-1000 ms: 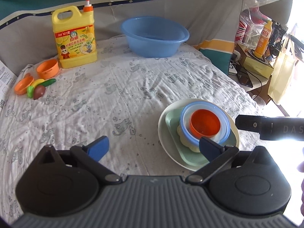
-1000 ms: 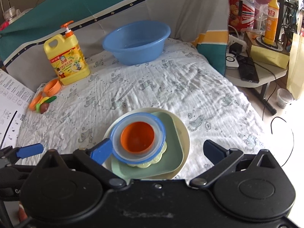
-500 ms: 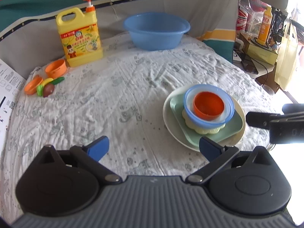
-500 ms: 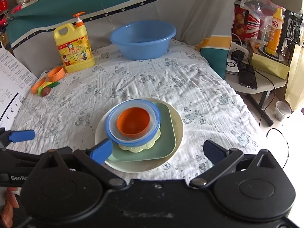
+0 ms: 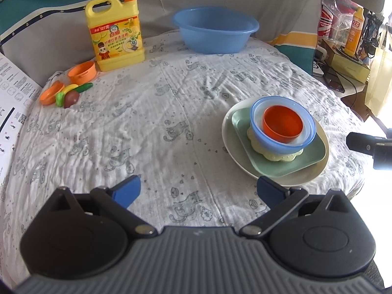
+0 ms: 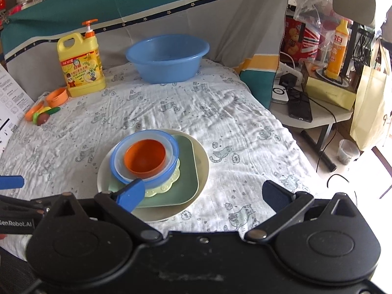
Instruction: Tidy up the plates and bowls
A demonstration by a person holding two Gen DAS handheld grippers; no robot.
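Orange bowl sits inside a blue bowl, which rests on a pale yellow scalloped dish, a green square plate and a cream round plate, all stacked on the white printed cloth. The right gripper and the left gripper both hover spread wide, empty, near the stack. A blue basin and a yellow detergent jug stand at the far edge.

The right gripper hangs wide apart over the cloth; the stacked dishes sit beyond its left finger.
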